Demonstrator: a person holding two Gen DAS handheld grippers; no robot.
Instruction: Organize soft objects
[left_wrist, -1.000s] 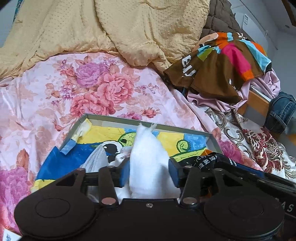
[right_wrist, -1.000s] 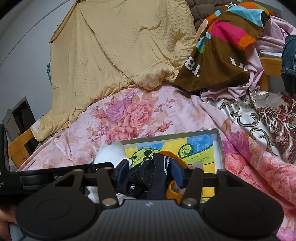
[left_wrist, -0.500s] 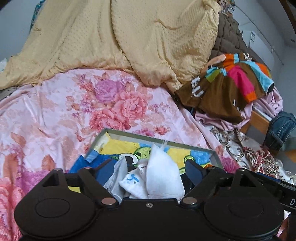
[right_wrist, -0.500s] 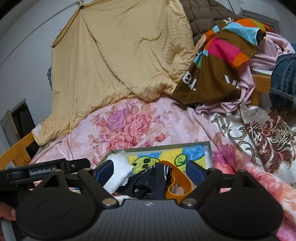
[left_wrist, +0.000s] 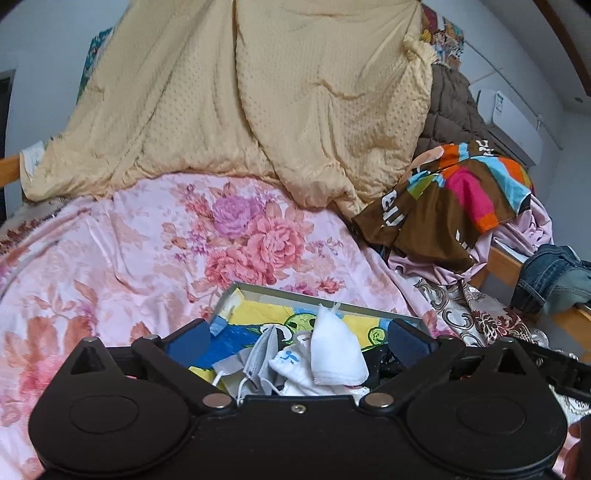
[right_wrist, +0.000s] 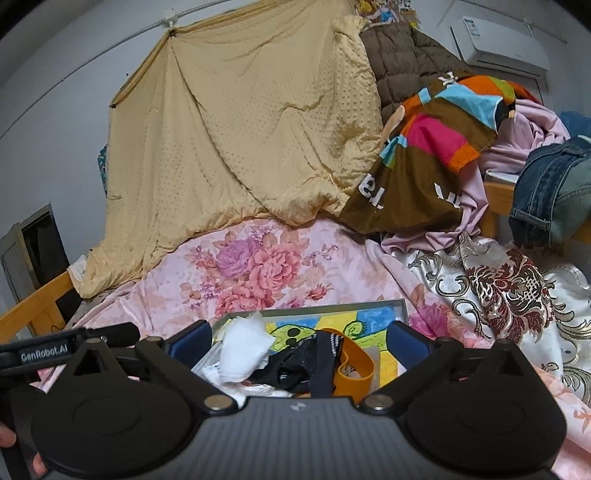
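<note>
Both pairs of fingers stand wide apart now, where a second ago each was pinched on a piece of cloth. On the left gripper (left_wrist: 297, 341) the blue pads (left_wrist: 188, 339) flank the white folded cloth (left_wrist: 338, 354) without touching it; that cloth sits between them, leaning on a small white sock with a blue print (left_wrist: 291, 363) and a grey face mask (left_wrist: 258, 354) just to the inner side of the left pad. On the right gripper (right_wrist: 295, 341) the pads (right_wrist: 406, 341) are likewise spread, and the black sock (right_wrist: 299, 365) lies loose between them, draped against an orange band (right_wrist: 356, 363) near the right pad, with the same white cloth (right_wrist: 242, 350) close to the left pad. Both cameras also sit higher and further back from the pile than they did a second ago.

All of these soft pieces rest inside the shallow tray with the cartoon lining (left_wrist: 325, 301), which lies on the pink floral bedspread (left_wrist: 155, 258) beyond the fingertips. The release reads as a completed placement: white cloth and black sock have been dropped into the tray and neither gripper carries anything. My judgement is that this pair of items is done, and both hands are free to fetch the next soft thing, if any is left outside the tray. The heaped pile looks loose, so a careless pass could drag pieces out.
</note>
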